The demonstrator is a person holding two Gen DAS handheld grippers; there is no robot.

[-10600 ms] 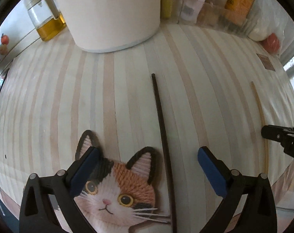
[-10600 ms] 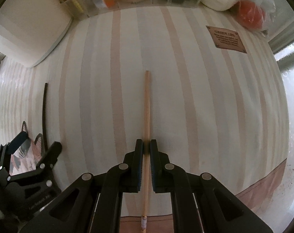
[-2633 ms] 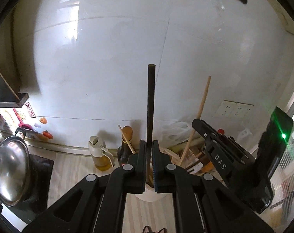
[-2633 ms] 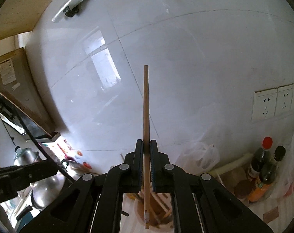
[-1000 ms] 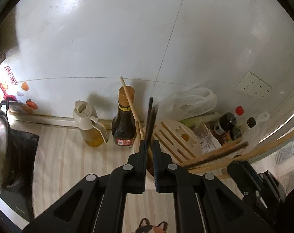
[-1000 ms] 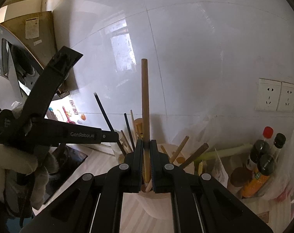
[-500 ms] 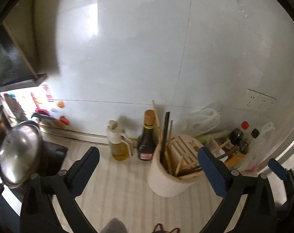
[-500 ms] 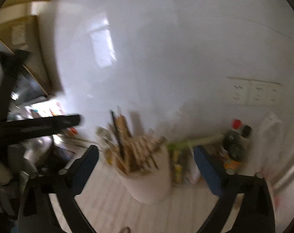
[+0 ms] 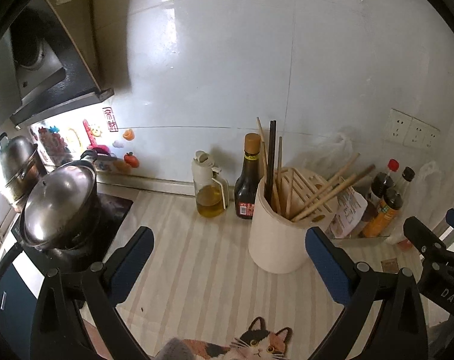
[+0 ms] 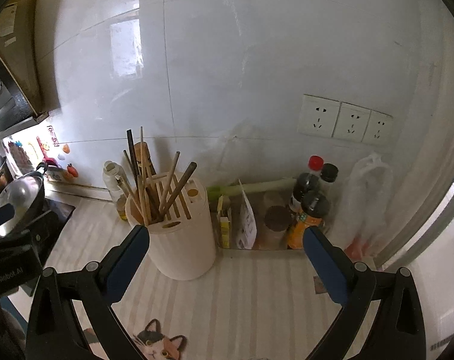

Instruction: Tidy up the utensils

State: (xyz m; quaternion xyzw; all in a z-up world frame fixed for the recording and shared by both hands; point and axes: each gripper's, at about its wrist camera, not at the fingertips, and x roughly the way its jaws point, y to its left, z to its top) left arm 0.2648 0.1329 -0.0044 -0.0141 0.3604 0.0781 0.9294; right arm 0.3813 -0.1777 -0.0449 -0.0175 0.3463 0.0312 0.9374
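Observation:
A cream utensil holder stands on the striped counter near the wall. A black chopstick and several wooden chopsticks stick up out of it. My left gripper hangs back from the holder, open, with nothing between its blue pads. My right gripper is also open and empty, with the holder just beyond its left finger. Each gripper shows at the edge of the other's view.
An oil jug and a dark sauce bottle stand left of the holder. A clear bin of bottles and packets sits to its right. Steel pots rest on a stove at the left. A cat mat lies at the near edge.
Both grippers went from shut on a chopstick over the holder to open. The two chopsticks now stand in the holder. Both grippers have pulled back from it.

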